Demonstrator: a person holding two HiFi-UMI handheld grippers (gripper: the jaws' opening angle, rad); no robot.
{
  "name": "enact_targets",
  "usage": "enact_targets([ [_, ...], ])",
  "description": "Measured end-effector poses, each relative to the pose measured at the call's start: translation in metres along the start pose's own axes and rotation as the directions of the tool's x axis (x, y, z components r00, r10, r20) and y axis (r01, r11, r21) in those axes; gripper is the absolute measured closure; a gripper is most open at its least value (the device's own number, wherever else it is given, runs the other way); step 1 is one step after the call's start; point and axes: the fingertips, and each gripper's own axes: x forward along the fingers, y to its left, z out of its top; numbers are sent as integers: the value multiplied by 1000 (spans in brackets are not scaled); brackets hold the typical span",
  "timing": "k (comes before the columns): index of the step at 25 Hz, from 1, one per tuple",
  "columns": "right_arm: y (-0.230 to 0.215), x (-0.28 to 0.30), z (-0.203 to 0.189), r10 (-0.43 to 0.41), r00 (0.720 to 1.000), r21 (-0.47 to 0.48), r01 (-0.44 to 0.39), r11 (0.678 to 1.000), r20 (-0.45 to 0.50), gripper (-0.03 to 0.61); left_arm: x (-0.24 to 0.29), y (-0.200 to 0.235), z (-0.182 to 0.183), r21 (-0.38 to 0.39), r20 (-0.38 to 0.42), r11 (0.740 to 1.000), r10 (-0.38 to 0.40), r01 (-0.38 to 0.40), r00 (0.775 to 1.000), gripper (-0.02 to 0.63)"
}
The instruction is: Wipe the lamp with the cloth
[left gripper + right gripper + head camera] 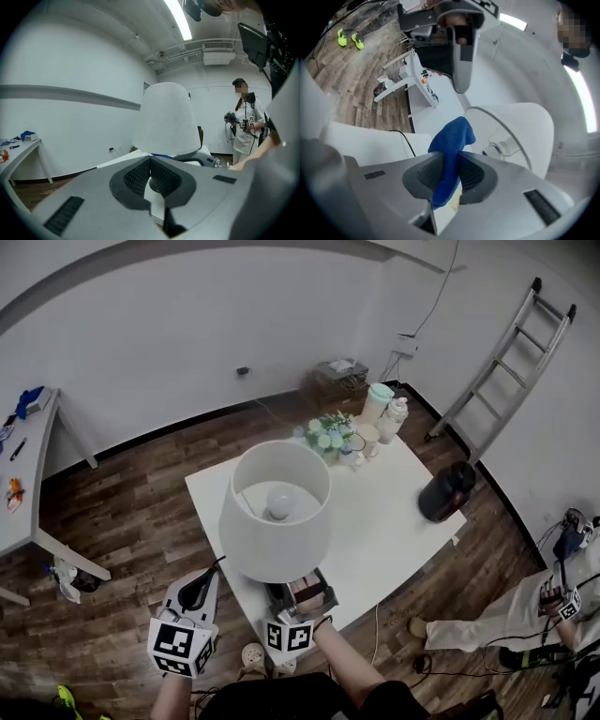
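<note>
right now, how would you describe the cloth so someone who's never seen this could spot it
Start at the white table on the wood floor and find the white lamp at its near edge. At the shade's near side, the right gripper is shut on the cloth, a small rag whose bright blue stands out against the white shade and tabletop around it.

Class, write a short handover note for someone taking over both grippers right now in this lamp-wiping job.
Left gripper: shut, empty, pointing at the lamp.
Right gripper: shut on the blue cloth, close to the shade's rim.
The lamp stands on the white table.
Done: cloth is in the jaws.
Left: wipe the lamp. Whether the cloth touches the shade cannot be told.
</note>
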Motion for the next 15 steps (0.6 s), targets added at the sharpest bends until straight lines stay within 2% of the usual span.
enact_targets([
  [2, -12, -3, -18, -37, 999, -18, 36, 999, -19, 500, 1, 1, 0, 3, -2, 1000, 1, -1, 1000, 604],
  [4, -10, 0, -35, -22, 998, -23, 20, 1000, -55, 500, 4, -1, 0, 8, -10, 1000, -3, 3, 1000, 604],
  [9, 33, 6, -56, 167, 975, -18, -171, 985, -144, 500, 10, -7, -6, 11, -34, 1000, -14, 14, 999, 604],
  [12, 45, 3, -61, 255, 953, 47, -251, 967, -161, 502, 13, -11, -8, 12, -40, 1000, -22, 22, 999, 604],
  [15, 48, 5, -61, 370, 917, 125, -353, 927, -152, 502, 16, -13, -10, 10, -43, 1000, -24, 24, 999, 604],
])
